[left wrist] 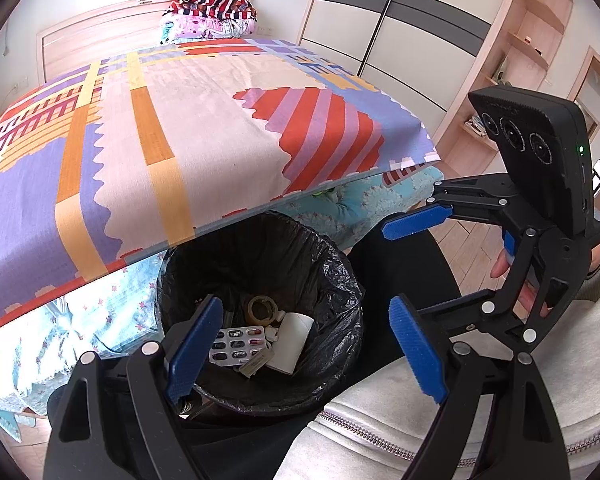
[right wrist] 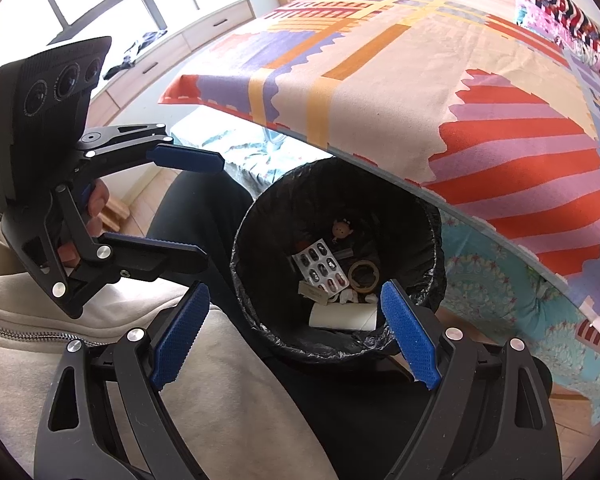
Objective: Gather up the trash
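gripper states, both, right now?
Left gripper: open, holding nothing, over the trash bin.
Right gripper: open, holding nothing, also above the bin.

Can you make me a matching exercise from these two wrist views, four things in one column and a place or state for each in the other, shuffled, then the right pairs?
Things:
1. blister pack
2. tape roll
3. left gripper
4. folded bedding

Places or states:
A. stacked at the far end of the bed
B. open, holding nothing, above the bin
C. flat in the bin, with dark capsules in its pockets
D. a ring of brownish tape lying in the bin beside the blister pack

Pairs: 1-C, 2-D, 3-B, 4-A
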